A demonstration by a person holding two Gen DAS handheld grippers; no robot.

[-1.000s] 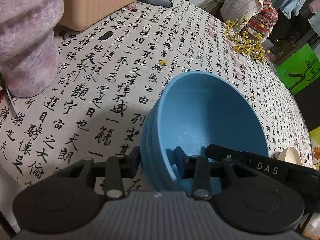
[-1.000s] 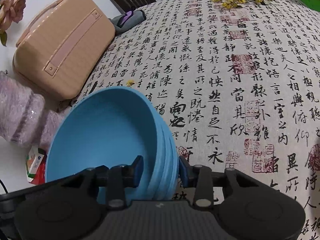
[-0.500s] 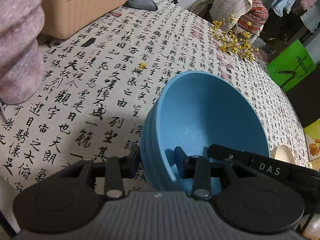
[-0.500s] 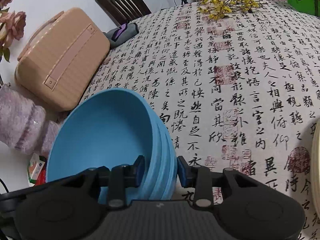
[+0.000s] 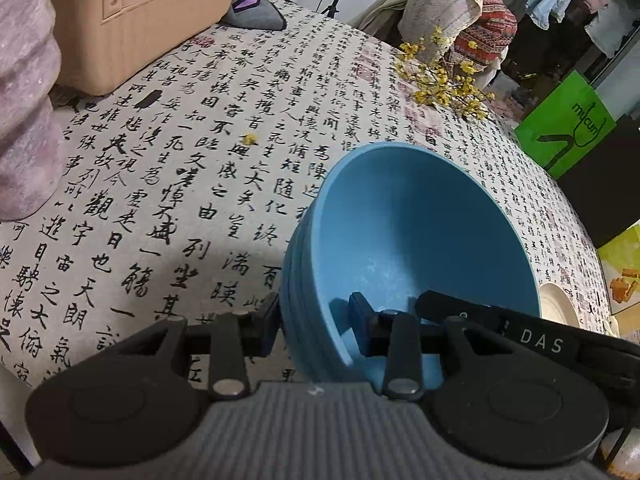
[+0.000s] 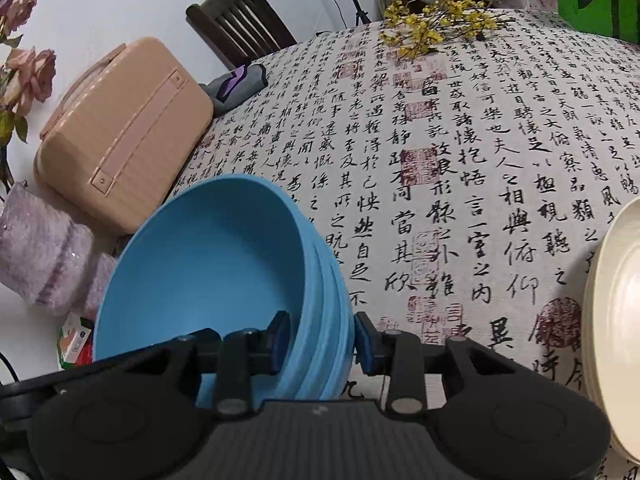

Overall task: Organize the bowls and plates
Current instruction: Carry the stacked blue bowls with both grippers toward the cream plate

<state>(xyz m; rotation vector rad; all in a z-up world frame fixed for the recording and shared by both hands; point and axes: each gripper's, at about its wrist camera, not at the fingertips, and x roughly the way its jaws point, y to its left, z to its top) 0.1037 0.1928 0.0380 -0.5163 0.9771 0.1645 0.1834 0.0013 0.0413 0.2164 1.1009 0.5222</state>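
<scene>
Fingers (image 5: pixel 362 330) of the left gripper (image 5: pixel 314 330) are clamped on the near rim of a stack of blue bowls (image 5: pixel 420 240), one pad outside the wall and one inside. From the left wrist view the stack sits at 5 o'clock, tilted and lifted off the table (image 5: pixel 180 200); about four nested rims show along its left edge. One cream plate (image 5: pixel 558 306) peeks out at 4 o'clock beside the bowls. One tan case (image 5: pixel 132 20) stands at 11 o'clock, one spray of yellow flowers (image 5: pixel 444 84) at 1 o'clock, one green bag (image 5: pixel 568 128) at 2 o'clock.

From the right wrist view, the right gripper (image 6: pixel 320 340) pinches the opposite rim of the same bowls (image 6: pixel 208 276) at 7 o'clock, its fingers (image 6: pixel 364 344) closed on the wall from both sides. Cream plates (image 6: pixel 616 320), seemingly stacked, lie on the table (image 6: pixel 460 160) at 4 o'clock; their count cannot be told. One tan case (image 6: pixel 124 132) lies at 10 o'clock, one dark chair (image 6: pixel 244 24) at 11 o'clock
</scene>
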